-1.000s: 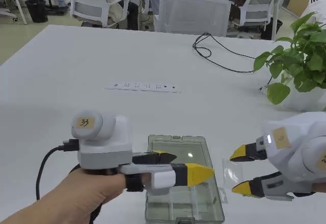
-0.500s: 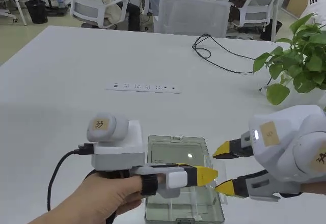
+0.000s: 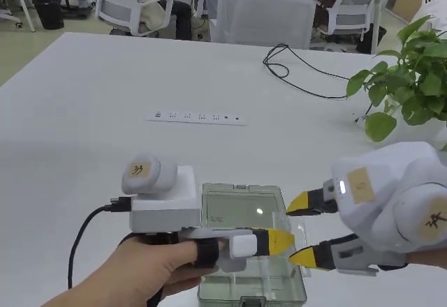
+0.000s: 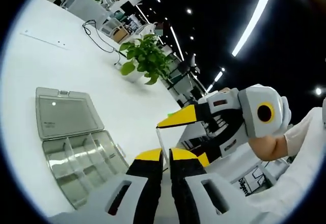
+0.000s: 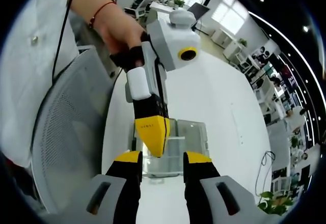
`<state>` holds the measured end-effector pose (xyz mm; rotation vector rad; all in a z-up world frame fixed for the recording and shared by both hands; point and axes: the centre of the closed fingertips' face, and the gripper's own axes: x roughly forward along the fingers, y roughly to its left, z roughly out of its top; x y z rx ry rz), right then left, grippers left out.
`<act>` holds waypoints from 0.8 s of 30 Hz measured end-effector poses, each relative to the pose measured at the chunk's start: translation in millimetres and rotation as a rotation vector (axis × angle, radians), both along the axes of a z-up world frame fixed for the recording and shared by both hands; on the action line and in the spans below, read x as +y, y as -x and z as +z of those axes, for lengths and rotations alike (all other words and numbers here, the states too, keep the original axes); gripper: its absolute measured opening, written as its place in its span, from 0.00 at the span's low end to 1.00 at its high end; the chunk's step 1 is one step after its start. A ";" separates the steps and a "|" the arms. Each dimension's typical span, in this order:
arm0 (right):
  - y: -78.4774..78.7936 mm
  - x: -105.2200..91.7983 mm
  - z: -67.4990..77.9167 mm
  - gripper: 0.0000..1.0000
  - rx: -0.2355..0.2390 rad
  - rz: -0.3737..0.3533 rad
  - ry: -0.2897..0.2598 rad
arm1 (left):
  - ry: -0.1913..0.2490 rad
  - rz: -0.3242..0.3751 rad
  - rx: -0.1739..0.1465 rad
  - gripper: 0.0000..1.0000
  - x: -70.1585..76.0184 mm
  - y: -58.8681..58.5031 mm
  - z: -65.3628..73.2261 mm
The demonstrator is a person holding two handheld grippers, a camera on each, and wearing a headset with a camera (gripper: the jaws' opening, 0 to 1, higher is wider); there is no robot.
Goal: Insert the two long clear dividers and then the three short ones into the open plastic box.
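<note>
Right gripper (image 5: 163, 159) neared, fingers wide; left gripper (image 4: 166, 155) fingers pinch divider (image 4: 160, 140) over box (image 3: 237, 209) edge.

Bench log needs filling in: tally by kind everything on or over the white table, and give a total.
Grippers: 2, left gripper and right gripper
Plastic box: 1
Clear divider pinched in the left gripper: 1 (those inside the box are too unclear to count)
Power strip: 1
Potted plant: 1
Loose black cable: 1
Total: 7
</note>
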<state>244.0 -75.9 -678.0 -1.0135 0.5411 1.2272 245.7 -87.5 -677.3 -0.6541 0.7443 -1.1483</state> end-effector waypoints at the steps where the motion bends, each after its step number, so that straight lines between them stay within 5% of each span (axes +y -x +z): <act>1: -0.1 0.1 0.0 0.33 0.000 0.000 0.001 | 0.001 0.002 0.006 0.00 0.2 0.0 -0.3; 15: -3.0 3.4 2.6 0.35 -0.029 0.020 -0.006 | 0.029 0.041 0.036 0.00 4.1 -3.6 -0.4; 19: -6.1 4.1 9.6 0.34 -0.014 0.007 -0.041 | -0.012 0.015 -0.023 0.00 5.1 -0.8 -4.3; 24: -7.5 1.4 20.3 0.33 0.075 -0.021 -0.119 | -0.087 -0.050 -0.180 0.00 8.9 4.4 -7.0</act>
